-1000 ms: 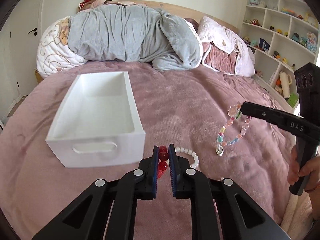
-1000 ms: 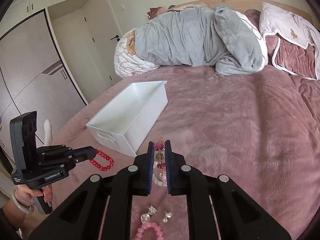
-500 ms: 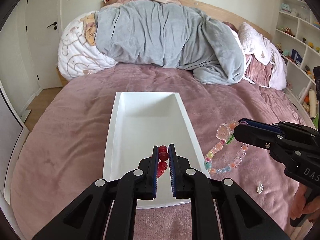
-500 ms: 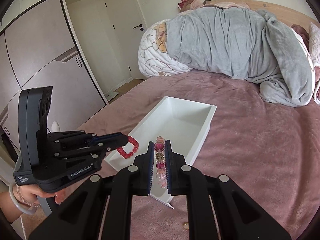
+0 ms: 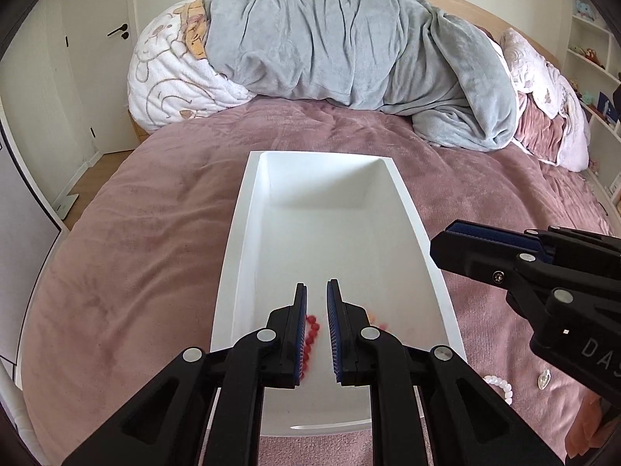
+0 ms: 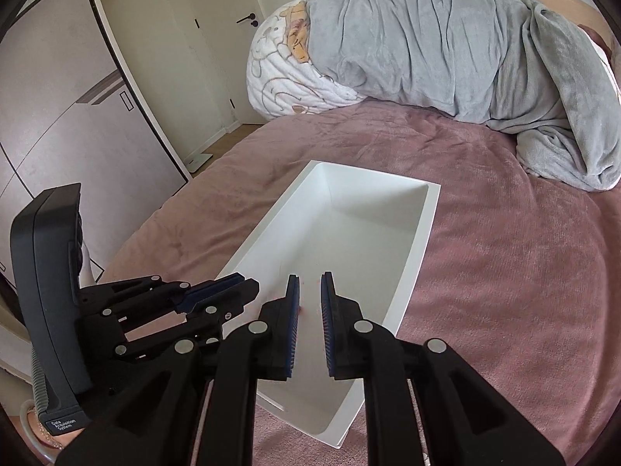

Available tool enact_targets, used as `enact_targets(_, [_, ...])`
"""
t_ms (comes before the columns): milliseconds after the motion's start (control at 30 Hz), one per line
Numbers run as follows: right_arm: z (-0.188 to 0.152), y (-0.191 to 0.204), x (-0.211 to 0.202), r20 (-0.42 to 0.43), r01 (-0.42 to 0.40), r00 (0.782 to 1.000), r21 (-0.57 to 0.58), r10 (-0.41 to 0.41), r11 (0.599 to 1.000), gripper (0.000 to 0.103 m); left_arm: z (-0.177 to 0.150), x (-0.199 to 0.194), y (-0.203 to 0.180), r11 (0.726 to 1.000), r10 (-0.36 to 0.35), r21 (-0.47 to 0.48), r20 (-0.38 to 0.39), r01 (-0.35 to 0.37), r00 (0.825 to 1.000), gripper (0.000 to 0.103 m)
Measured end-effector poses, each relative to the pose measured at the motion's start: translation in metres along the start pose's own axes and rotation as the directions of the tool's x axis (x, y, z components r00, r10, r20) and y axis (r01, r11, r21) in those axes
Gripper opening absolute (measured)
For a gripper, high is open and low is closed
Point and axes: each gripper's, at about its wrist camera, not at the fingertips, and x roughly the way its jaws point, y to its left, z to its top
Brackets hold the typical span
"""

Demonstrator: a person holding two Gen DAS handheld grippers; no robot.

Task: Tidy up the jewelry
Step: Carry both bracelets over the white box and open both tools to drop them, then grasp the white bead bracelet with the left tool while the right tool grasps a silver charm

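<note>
Red bead bracelet (image 5: pixel 310 334): light, limp, slippery; pinch across strand; blurred between narrow left claw (image 5: pixel 316 291) pads, grip unclear, over white box (image 5: pixel 233 272); right claw (image 6: pixel 310 283) narrow, seemingly empty

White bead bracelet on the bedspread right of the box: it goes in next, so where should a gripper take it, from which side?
Pinch across the strand of the white bead bracelet at its exposed arc, coming straight down, one finger inside the loop, one outside. It seems to lie flat on the soft bedspread, so a sideways approach would likely just push it.
</note>
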Motion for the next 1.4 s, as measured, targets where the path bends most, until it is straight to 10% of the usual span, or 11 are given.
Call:
enact_targets(100, [-0.001, -0.002, -0.001, -0.004, 0.014, 1.0, 0.002, -0.014, 1.0, 0.016, 0.0, -0.003, -0.002, 1.0, 0.014, 0.001, 0.015, -0.014, 1.0, 0.037])
enact_targets(200, [-0.003, -0.004, -0.008, 0.015, 0.01, 1.0, 0.007, -0.01, 1.0, 0.056, 0.0, -0.012, -0.002, 1.0, 0.031, 0.002, 0.055, -0.031, 0.998, 0.059])
enact_targets(800, [-0.088, -0.057, -0.163, 0.206, 0.158, 0.97, -0.141, -0.127, 0.977, 0.061, -0.062, -0.123, -0.083, 0.975, -0.023, 0.216, 0.317, -0.049, 0.948, 0.091])
enact_targets(1400, [-0.22, -0.119, -0.152, 0.117, 0.282, 0.954, -0.053, -0.275, 0.958, 0.063, -0.15, -0.059, -0.153, 0.98, -0.091, 0.195, 0.3, 0.032, 0.95, 0.092])
